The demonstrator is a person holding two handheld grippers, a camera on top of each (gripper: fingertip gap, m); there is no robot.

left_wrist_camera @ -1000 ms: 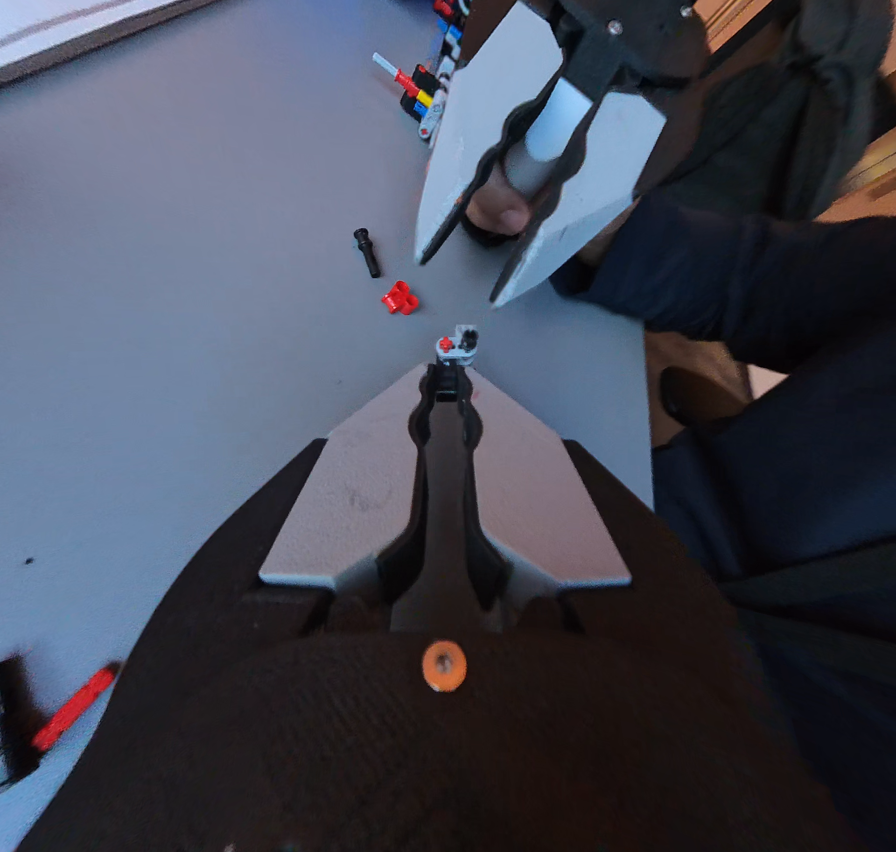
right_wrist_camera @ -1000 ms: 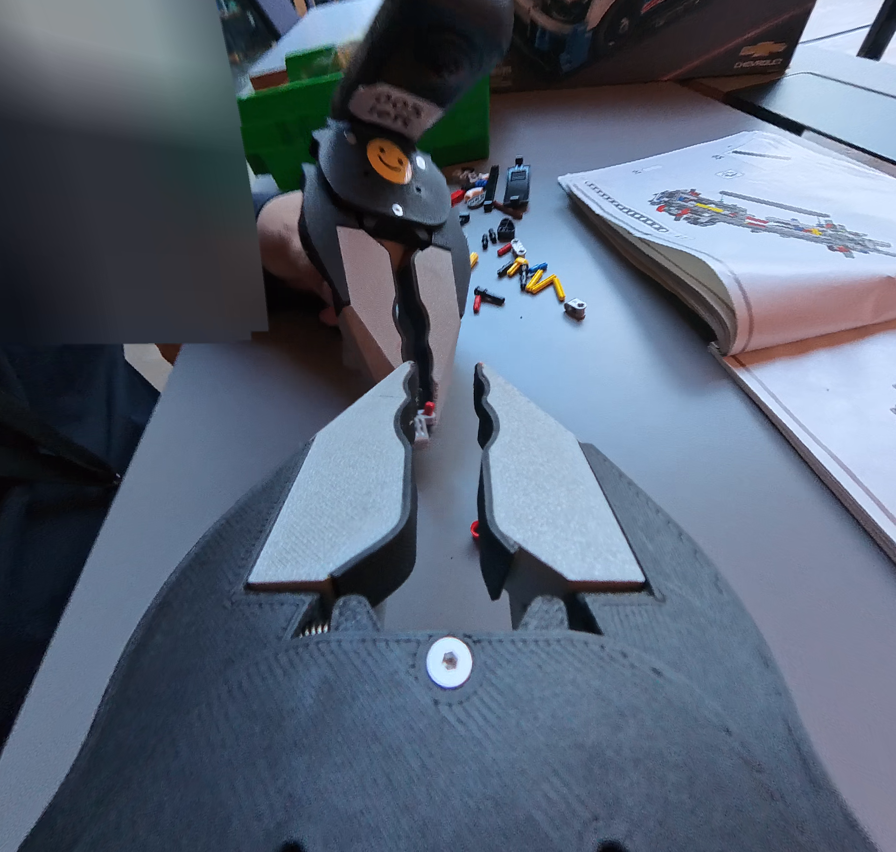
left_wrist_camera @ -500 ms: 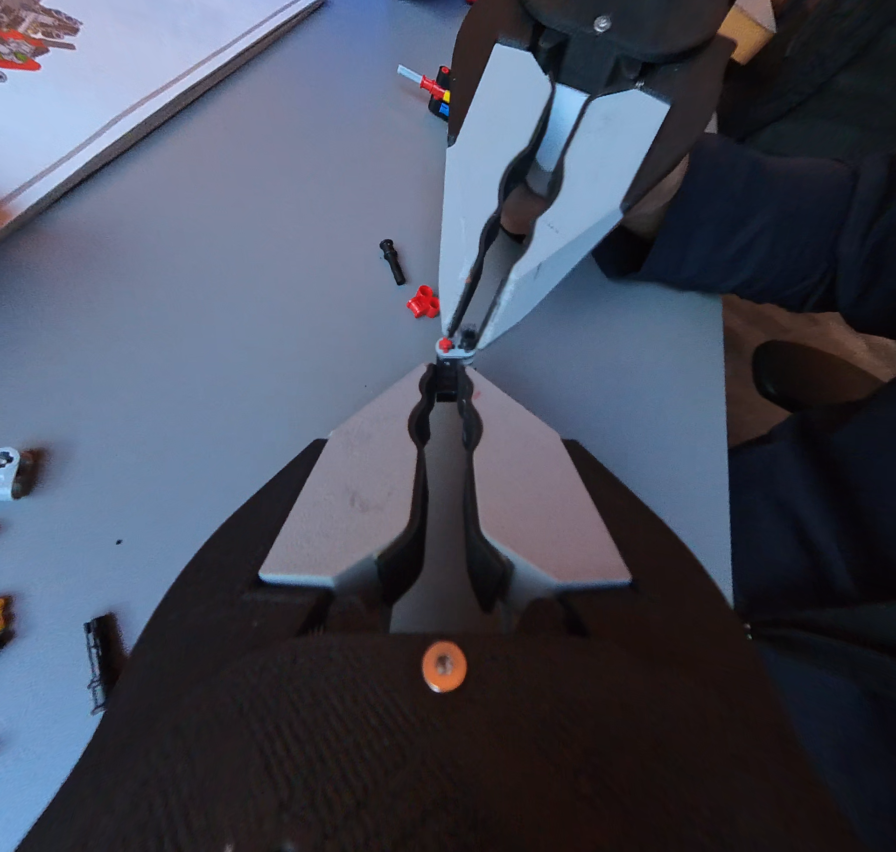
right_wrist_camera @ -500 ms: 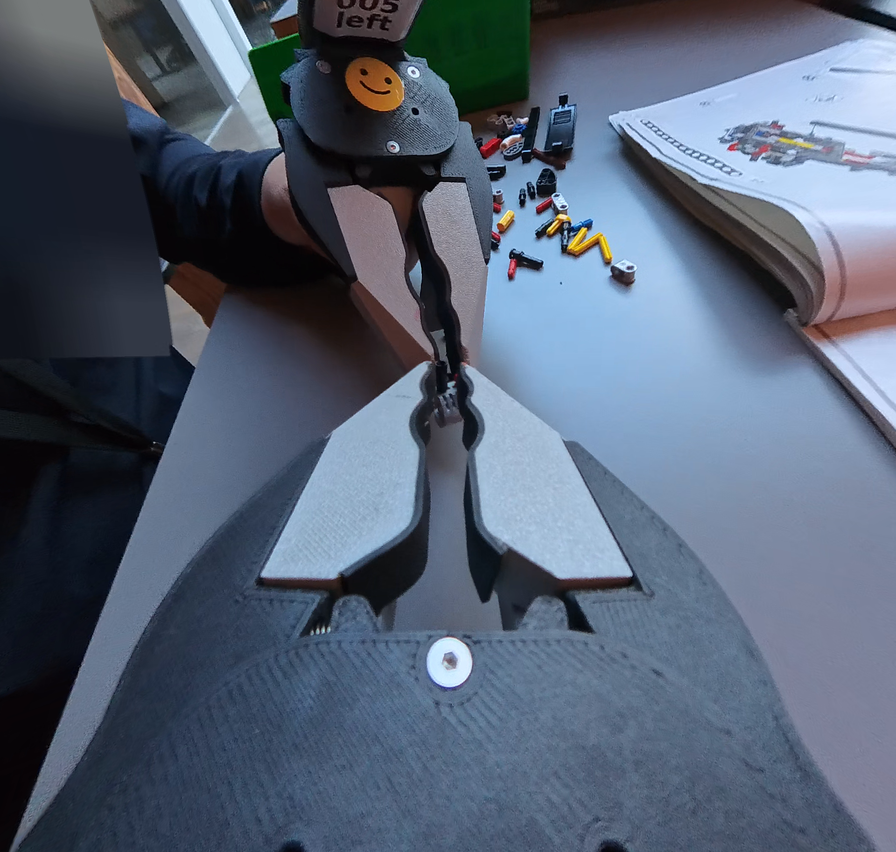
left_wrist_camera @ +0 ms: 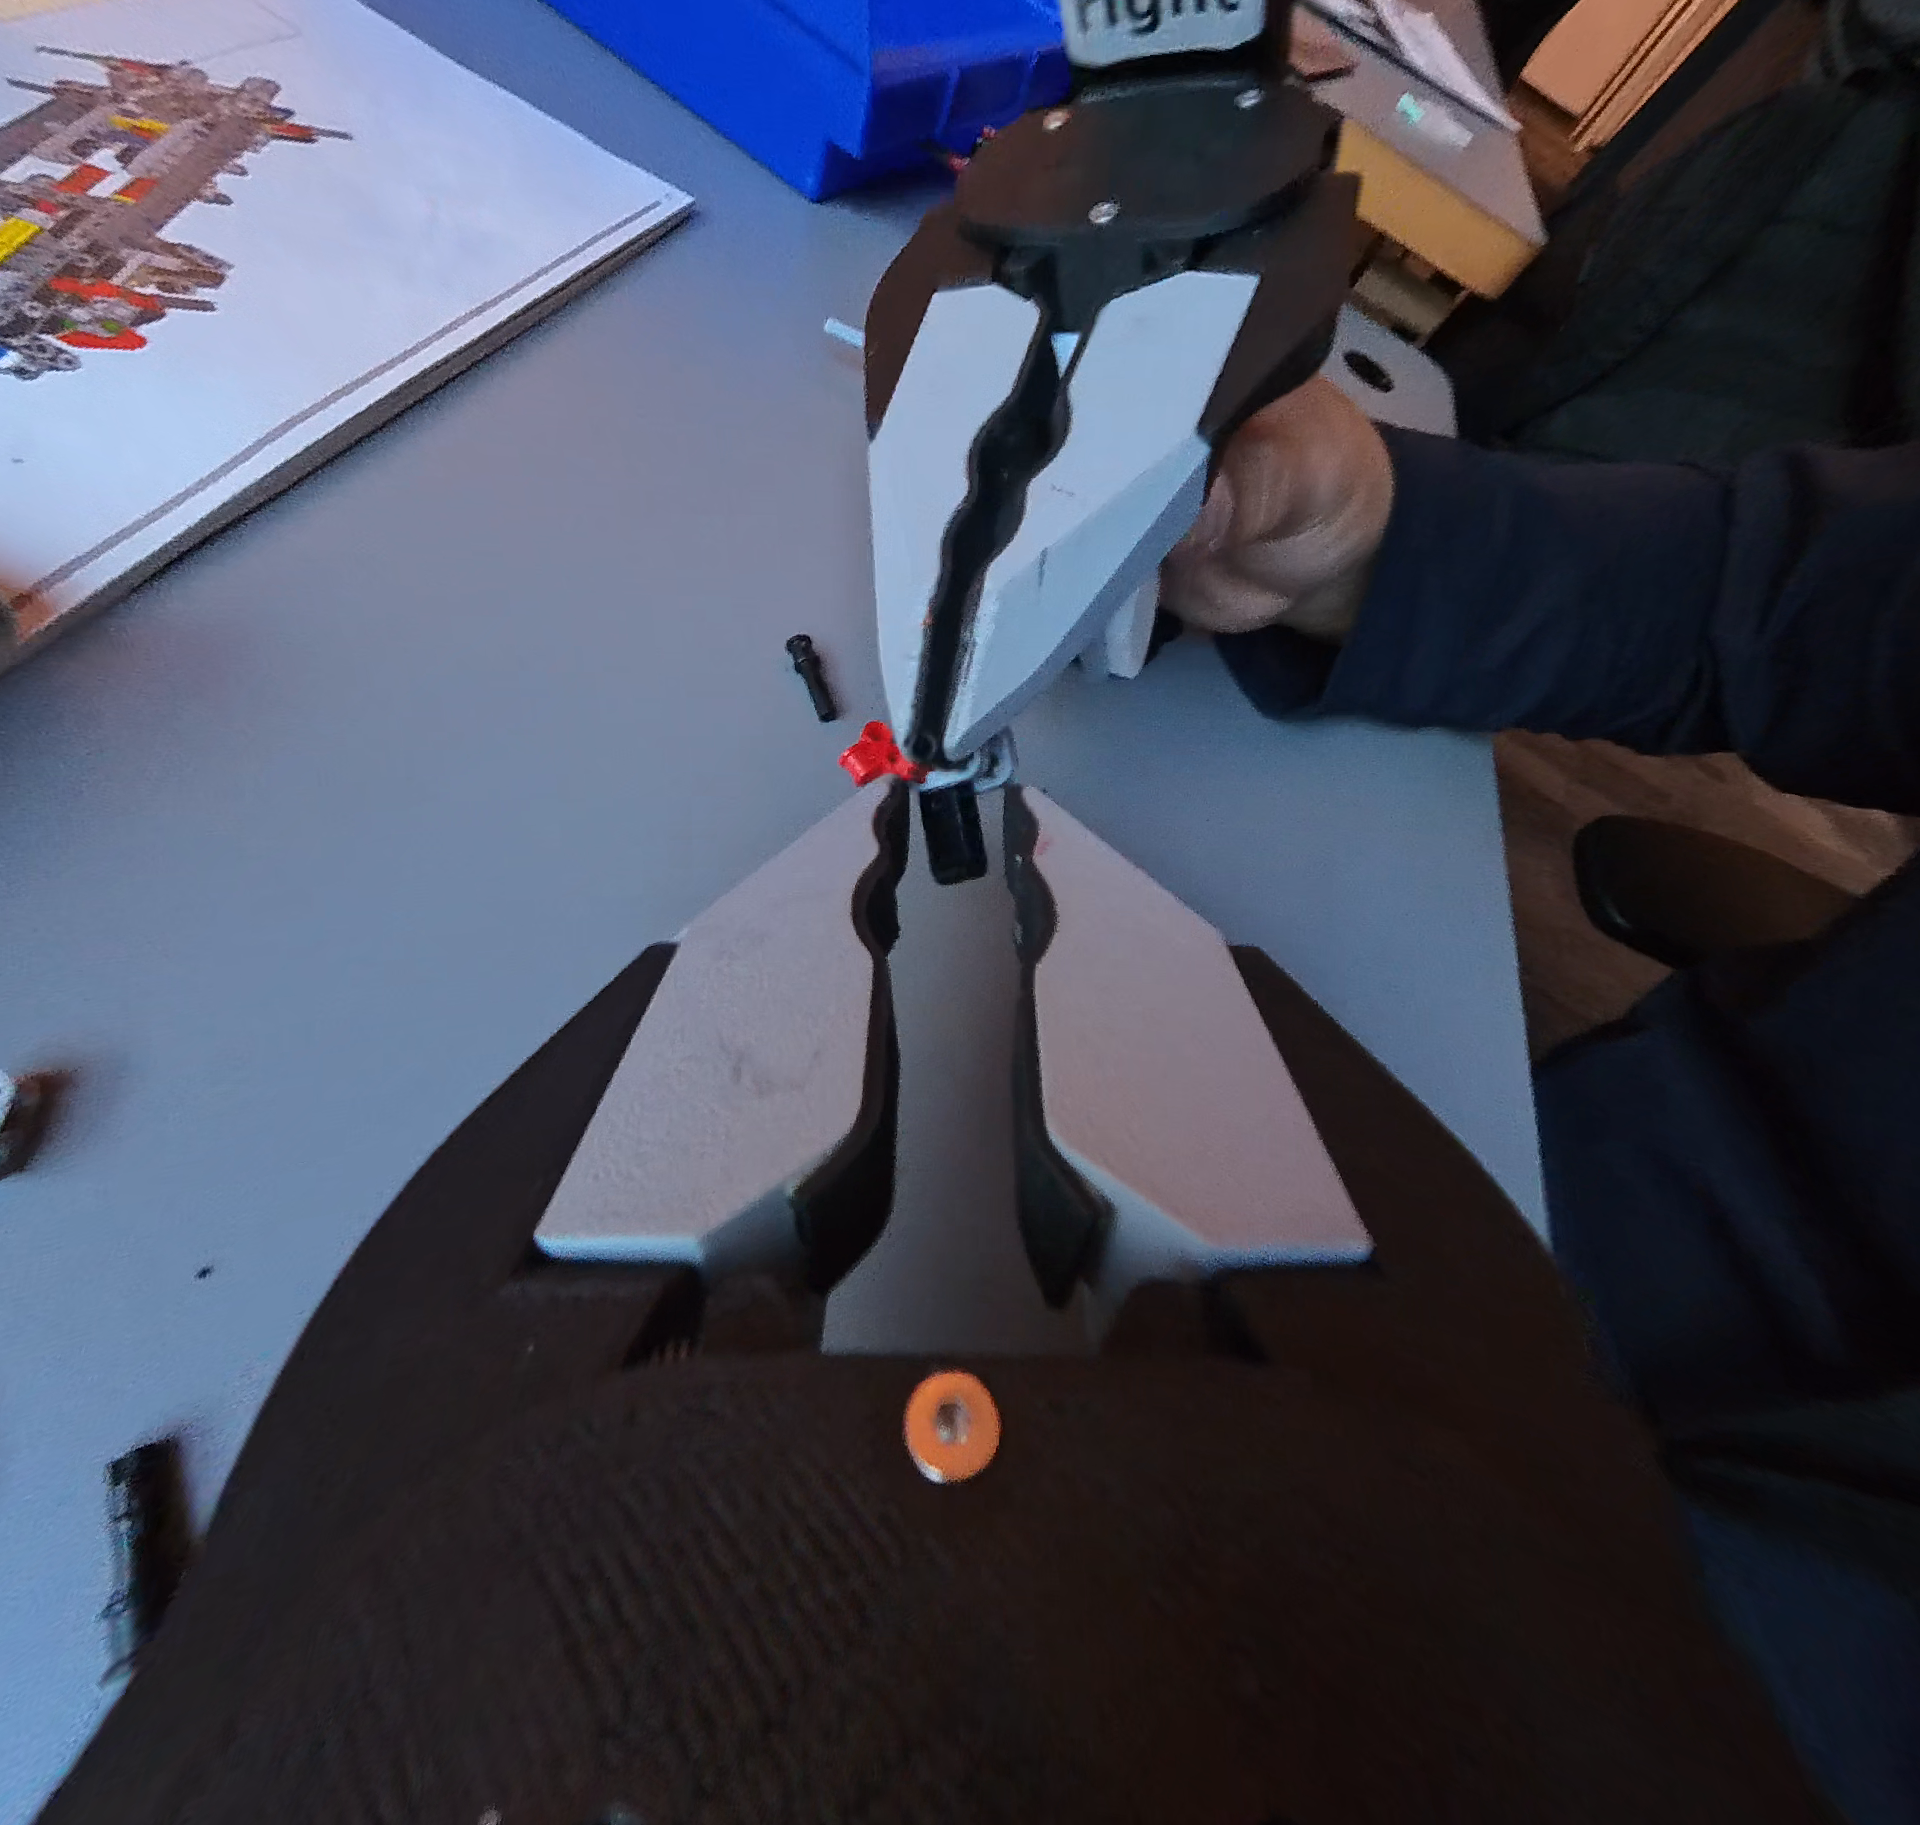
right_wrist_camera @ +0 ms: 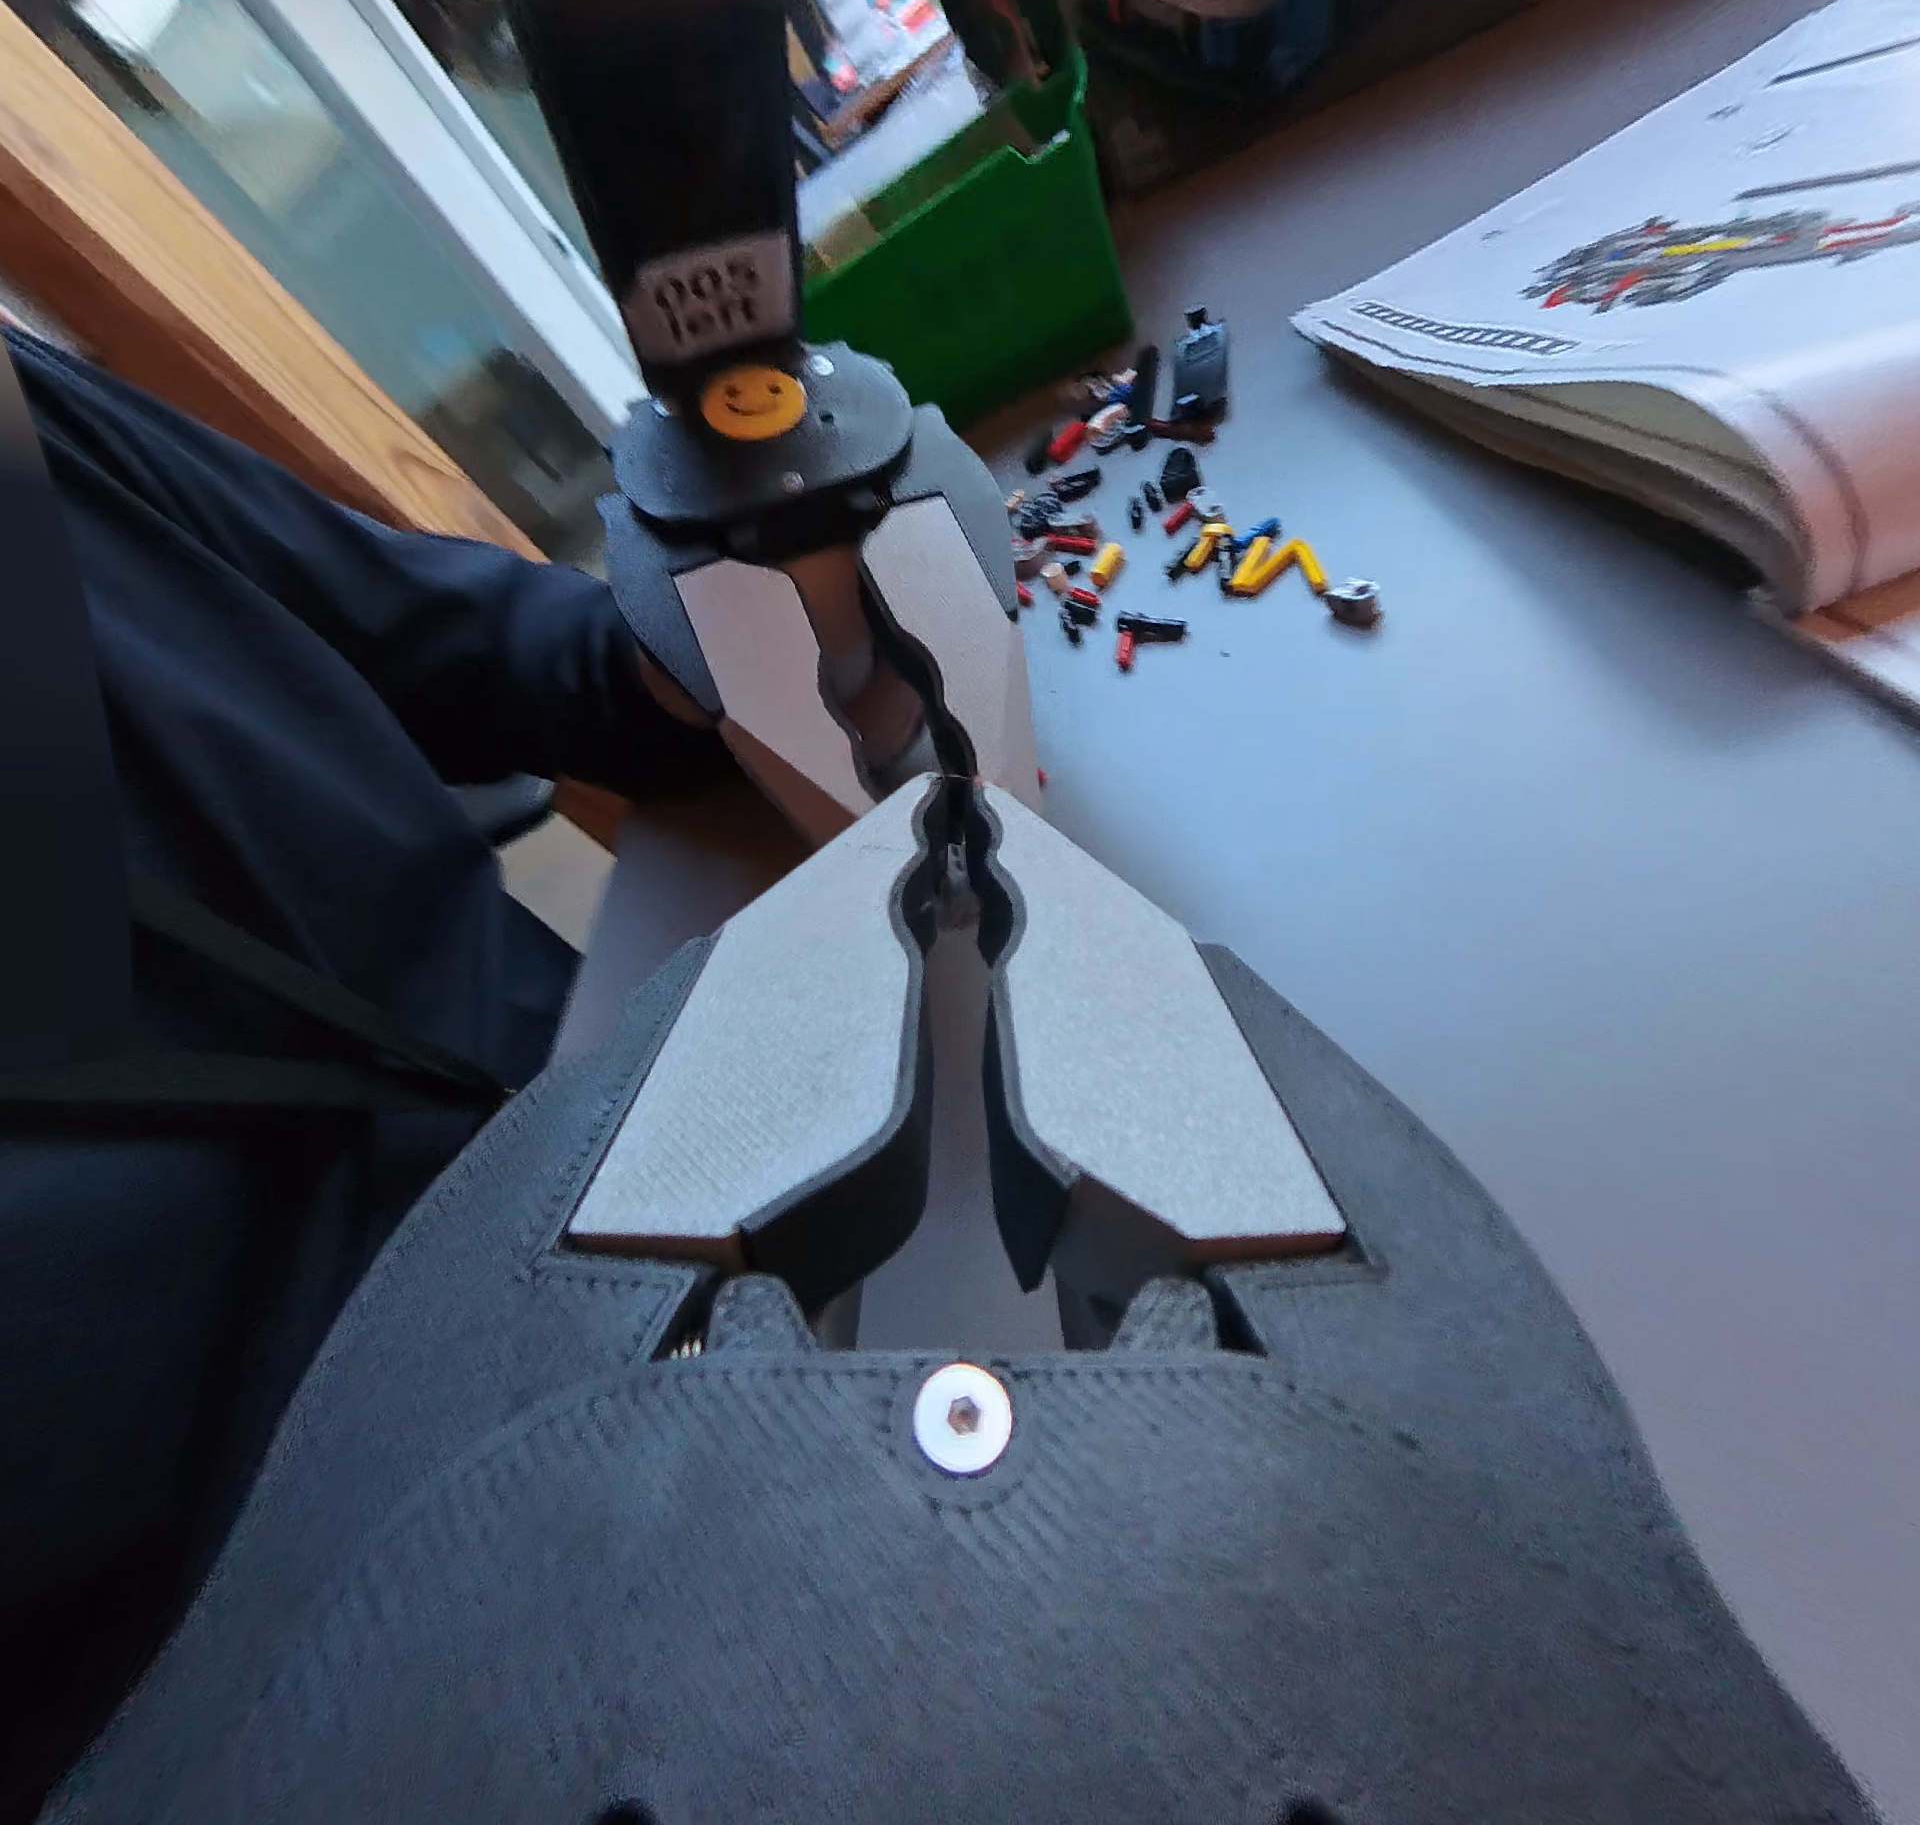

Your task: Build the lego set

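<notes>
Left wrist view is filled below by the left gripper (left_wrist_camera: 951, 799), whose jaws are spread, with a clear gap seen on both sides of the small black-and-grey assembly (left_wrist_camera: 954, 832) that stands between the fingertips; neither pad is seen to press on it, so it is not counted as grasped from this side. The black part of the assembly is laid with its long axis along the left fingers, pointing away from the camera, and its grey end is met by the tips of the right gripper (left_wrist_camera: 928, 745), which comes down steeply from above and beyond. The right jaws are pressed together on the grey end, as is borne out in the right wrist view, where the right gripper (right_wrist_camera: 953, 807) is seen closed and a sliver of the piece is caught between its scalloped inner edges. The two grippers are thus set tip to tip, nearly in one line, with the assembly at their meeting point above the grey table (left_wrist_camera: 416, 632). A red connector (left_wrist_camera: 871, 753) lies just beside the right fingertips, and a black pin (left_wrist_camera: 811, 675) lies a little farther to the left. An open instruction booklet (left_wrist_camera: 260, 248) and a blue bin (left_wrist_camera: 831, 30) lie well apart; loose small parts (right_wrist_camera: 1195, 549) are scattered near a green bin (right_wrist_camera: 977, 269).
</notes>
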